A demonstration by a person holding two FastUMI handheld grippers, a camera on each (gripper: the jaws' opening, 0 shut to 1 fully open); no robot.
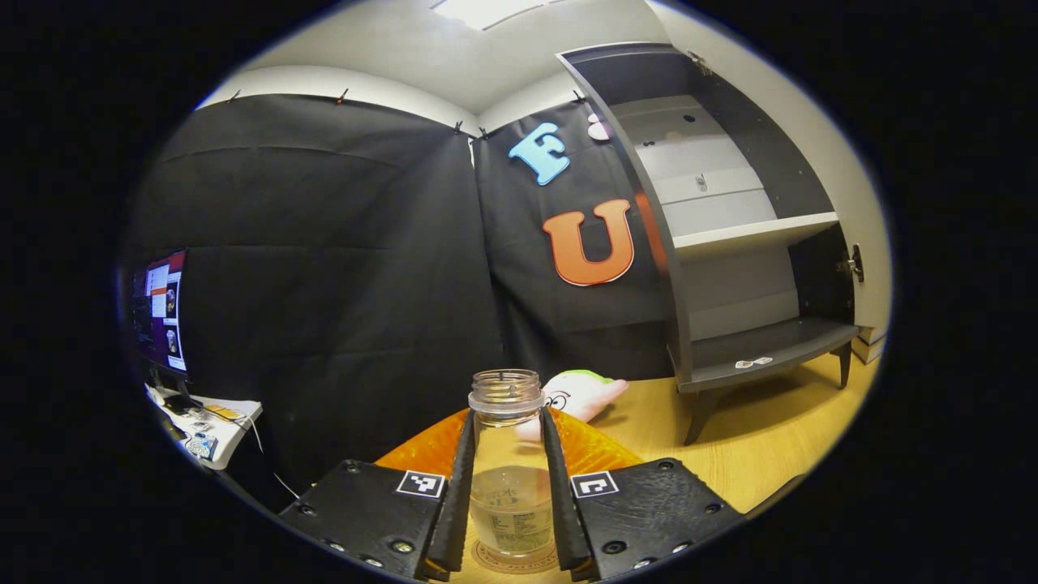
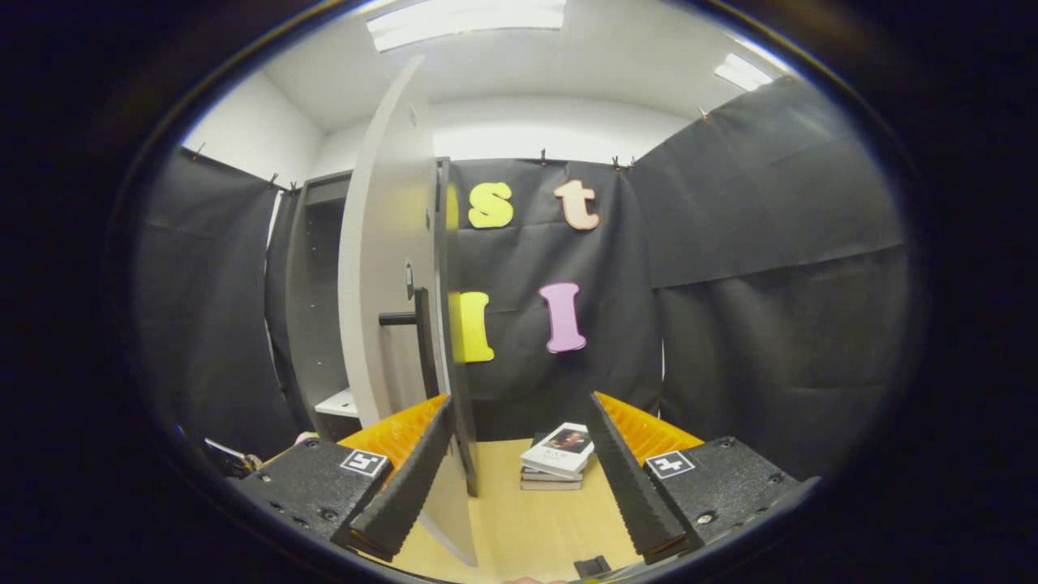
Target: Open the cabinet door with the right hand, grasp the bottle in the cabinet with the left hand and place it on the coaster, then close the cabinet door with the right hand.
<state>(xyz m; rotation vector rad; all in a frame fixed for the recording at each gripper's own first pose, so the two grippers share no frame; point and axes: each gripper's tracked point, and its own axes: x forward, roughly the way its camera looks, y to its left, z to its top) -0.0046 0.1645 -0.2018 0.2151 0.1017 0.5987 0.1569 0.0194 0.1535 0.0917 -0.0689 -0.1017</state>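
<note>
Between left claw (image 1: 508,495) fingers — bottle (image 1: 508,462), upright on coaster (image 1: 515,560)

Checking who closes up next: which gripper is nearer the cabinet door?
Right. The right gripper is open with the door edge just ahead between its fingers. The left gripper is shut on the bottle, away from the cabinet.
</note>
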